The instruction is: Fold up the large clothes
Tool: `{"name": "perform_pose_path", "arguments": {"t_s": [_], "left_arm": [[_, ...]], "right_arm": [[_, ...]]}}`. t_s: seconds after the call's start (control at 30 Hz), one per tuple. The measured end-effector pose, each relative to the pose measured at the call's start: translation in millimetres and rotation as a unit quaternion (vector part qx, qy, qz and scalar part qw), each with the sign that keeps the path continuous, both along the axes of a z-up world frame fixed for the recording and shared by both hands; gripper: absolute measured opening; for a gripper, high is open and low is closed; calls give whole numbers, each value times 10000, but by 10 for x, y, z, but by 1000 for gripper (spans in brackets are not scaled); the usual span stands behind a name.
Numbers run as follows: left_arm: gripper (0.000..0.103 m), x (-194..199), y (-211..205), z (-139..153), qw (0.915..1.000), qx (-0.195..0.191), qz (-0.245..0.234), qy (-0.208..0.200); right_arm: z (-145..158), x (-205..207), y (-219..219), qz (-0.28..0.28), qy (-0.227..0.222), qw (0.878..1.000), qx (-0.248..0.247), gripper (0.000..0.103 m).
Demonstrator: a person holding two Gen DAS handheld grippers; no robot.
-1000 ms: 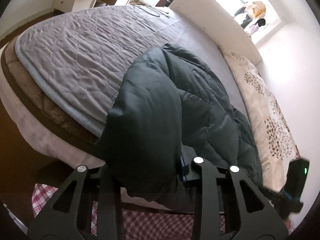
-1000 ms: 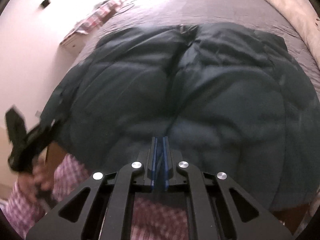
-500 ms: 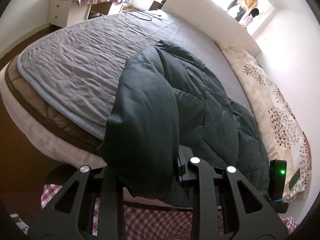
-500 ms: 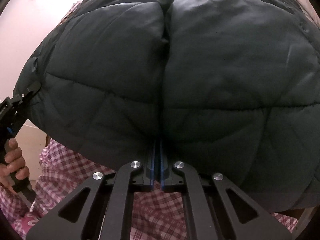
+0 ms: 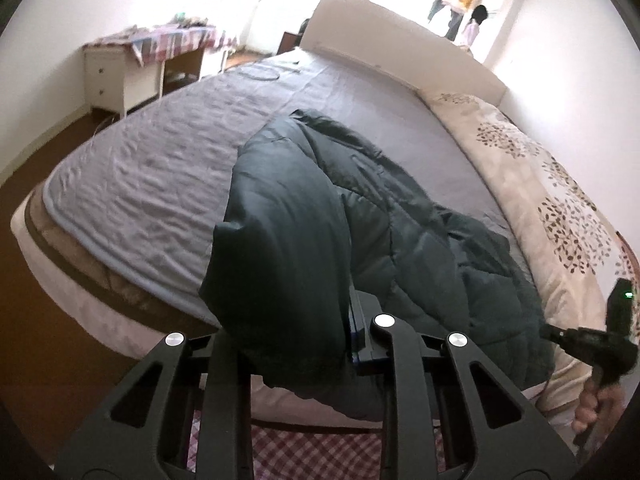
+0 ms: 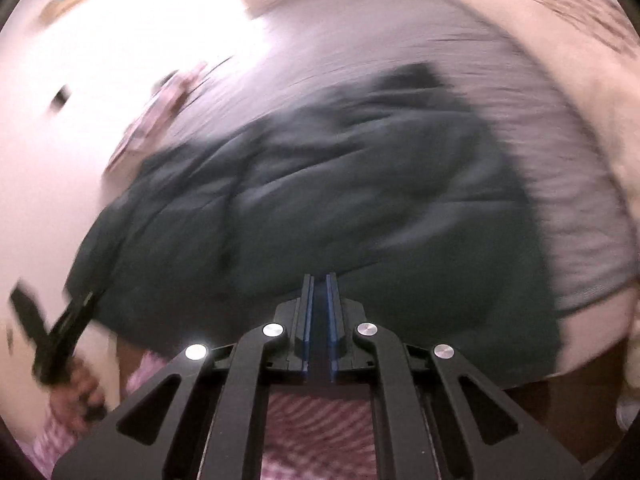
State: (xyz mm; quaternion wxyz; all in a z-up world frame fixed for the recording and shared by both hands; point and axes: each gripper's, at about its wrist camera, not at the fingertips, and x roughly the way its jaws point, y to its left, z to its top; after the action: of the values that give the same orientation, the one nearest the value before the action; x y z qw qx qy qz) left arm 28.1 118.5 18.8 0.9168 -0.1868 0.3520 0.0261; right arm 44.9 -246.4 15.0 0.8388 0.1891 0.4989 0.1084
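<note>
A dark green puffer jacket [image 5: 400, 220] lies on the grey quilted bed [image 5: 160, 160]. One thick fold of it is lifted at the near edge. My left gripper [image 5: 296, 320] has that fold bunched between its jaws, which are closing on it; the left finger is hidden under the fabric. In the blurred right wrist view the jacket [image 6: 320, 184] lies spread ahead of my right gripper [image 6: 319, 280]. Its jaws are opening, with a narrow gap and nothing between them. The right gripper [image 5: 592, 340] also shows at the bed's right edge, held in a hand.
A floral duvet [image 5: 540, 168] lies along the bed's right side, below a white headboard [image 5: 400, 52]. A white desk with a checked cloth [image 5: 120, 76] stands at the far left. The person's checked trousers [image 5: 304, 448] are just below the grippers.
My left gripper has risen with the jacket's fold in it. My right gripper has let go of the jacket and swung back from it; its view is now blurred.
</note>
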Motion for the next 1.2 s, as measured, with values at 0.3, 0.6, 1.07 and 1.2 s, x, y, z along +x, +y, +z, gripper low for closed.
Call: {"name": "perform_pose_path", "arguments": {"t_s": [0.3, 0.6, 1.07, 1.2], "left_arm": [[19, -40, -597, 650, 9935, 613, -646, -704], [19, -70, -1909, 1147, 9485, 1313, -2423, -1561], [21, -119, -3483, 152, 8610, 2007, -4540, -1106], [24, -64, -3715, -113, 8525, 1990, -4767, -801]], "right_arm": [[-569, 196, -332, -197, 544, 9982, 146, 8], [-648, 65, -493, -162, 555, 9953, 776, 8], [-871, -27, -1084, -205, 744, 9730, 2176, 5], [-853, -300, -1696, -724, 522, 9646, 2483, 5]]}}
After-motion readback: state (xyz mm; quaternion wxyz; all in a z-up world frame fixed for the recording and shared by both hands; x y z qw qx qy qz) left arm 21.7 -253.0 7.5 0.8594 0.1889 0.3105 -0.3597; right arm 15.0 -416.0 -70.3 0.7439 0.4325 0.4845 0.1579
